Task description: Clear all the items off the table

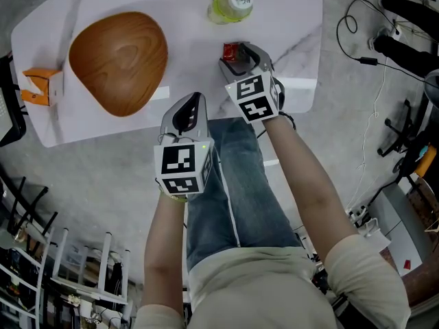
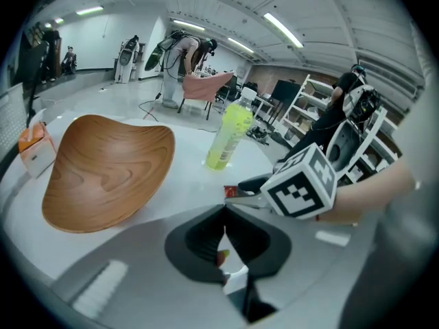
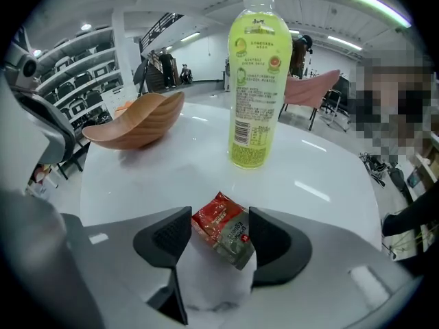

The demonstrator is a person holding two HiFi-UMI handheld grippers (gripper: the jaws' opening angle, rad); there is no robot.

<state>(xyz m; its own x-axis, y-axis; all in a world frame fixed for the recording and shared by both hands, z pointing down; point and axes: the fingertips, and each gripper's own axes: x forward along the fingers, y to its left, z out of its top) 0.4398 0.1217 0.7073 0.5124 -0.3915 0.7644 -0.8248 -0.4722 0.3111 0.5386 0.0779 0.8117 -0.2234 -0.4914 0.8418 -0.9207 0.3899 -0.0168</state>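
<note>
Nothing is off the worktop (image 1: 288, 19) yet: the wooden bowl (image 1: 118, 62), green bottle (image 1: 231, 5), little orange box (image 1: 42, 86) and red snack packet (image 3: 223, 232) all sit there, with the right gripper (image 3: 218, 228) spread around the packet and the left gripper (image 2: 224, 225) pressed together, empty.

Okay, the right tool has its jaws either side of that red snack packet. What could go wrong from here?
1. The red snack packet lies flat and slanted between the open jaws of the right tool; closing may catch only a corner, so it could slip out.
2. The green bottle stands upright just beyond the packet; a push forward could topple it.
</note>
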